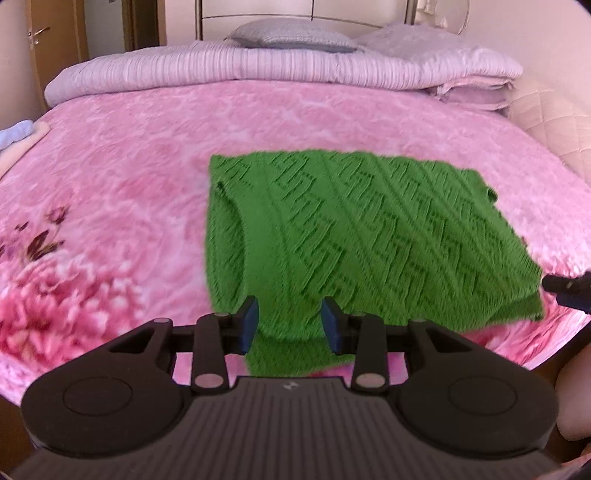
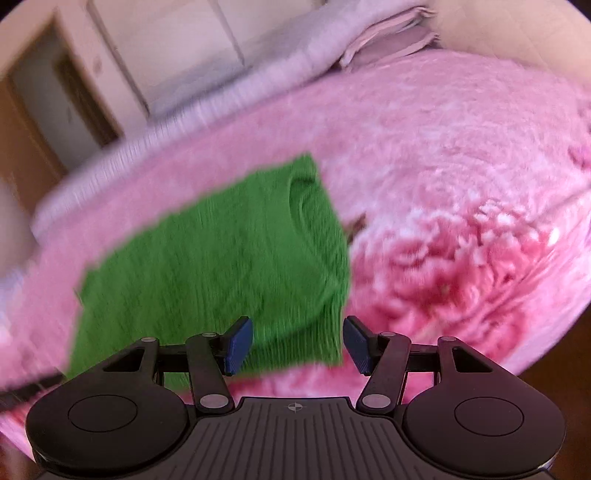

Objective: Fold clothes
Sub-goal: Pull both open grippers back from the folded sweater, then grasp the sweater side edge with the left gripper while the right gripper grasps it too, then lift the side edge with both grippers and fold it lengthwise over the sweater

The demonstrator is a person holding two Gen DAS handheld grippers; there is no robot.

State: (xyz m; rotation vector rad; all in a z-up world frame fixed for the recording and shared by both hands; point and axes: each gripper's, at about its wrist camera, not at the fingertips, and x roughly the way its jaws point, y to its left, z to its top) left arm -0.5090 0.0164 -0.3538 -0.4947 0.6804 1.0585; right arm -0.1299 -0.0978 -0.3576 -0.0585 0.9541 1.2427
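Both grippers — left [image 1: 289, 320], right [image 2: 297, 341] — gape empty; we'd pinch the soft, floppy green cable-knit sweater [image 1: 354, 229] at its near hem.

A bed [image 1: 147, 155] under a pink floral blanket [image 1: 110, 221] fills the room. At its head lie a folded lilac quilt [image 1: 221, 66], two grey pillows [image 1: 288, 35] and a metal headboard [image 1: 258, 14]. Left of the bed stands a wooden door [image 1: 40, 40]; pale walls behind.
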